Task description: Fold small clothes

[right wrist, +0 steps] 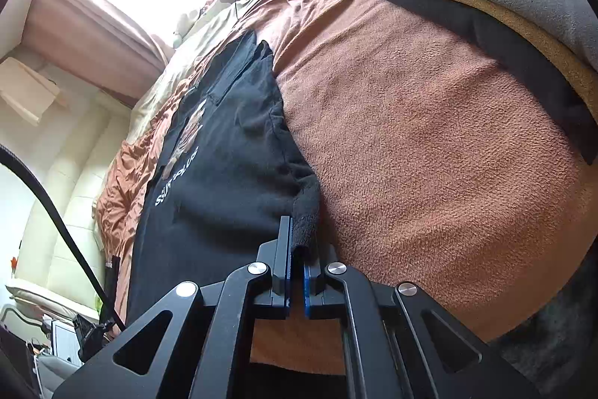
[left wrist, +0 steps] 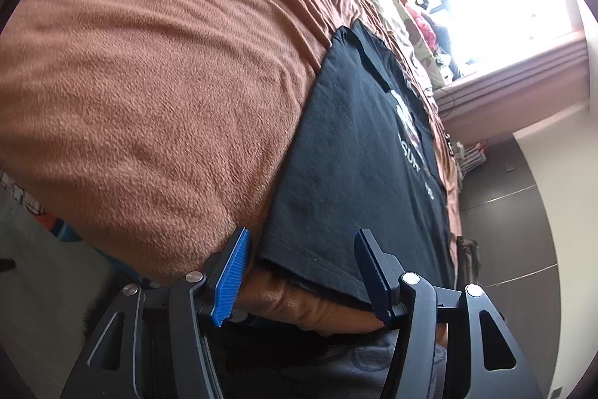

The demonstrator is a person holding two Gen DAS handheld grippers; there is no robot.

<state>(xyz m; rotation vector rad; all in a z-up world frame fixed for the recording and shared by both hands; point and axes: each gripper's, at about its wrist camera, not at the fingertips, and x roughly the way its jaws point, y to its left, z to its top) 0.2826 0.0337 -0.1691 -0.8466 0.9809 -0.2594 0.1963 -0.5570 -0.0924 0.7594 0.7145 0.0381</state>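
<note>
Hem first: the right gripper (right wrist: 297, 268) pinches a corner of the black printed cotton T-shirt (right wrist: 224, 152); the left gripper (left wrist: 299, 272) stands wide around the opposite hem corner. The garment's long axis runs straight ahead across the brown fleece blanket (left wrist: 149, 81).

Black printed T-shirt (left wrist: 355, 152), partly folded, flat on brown blanket, near corner pinched and lifted
</note>
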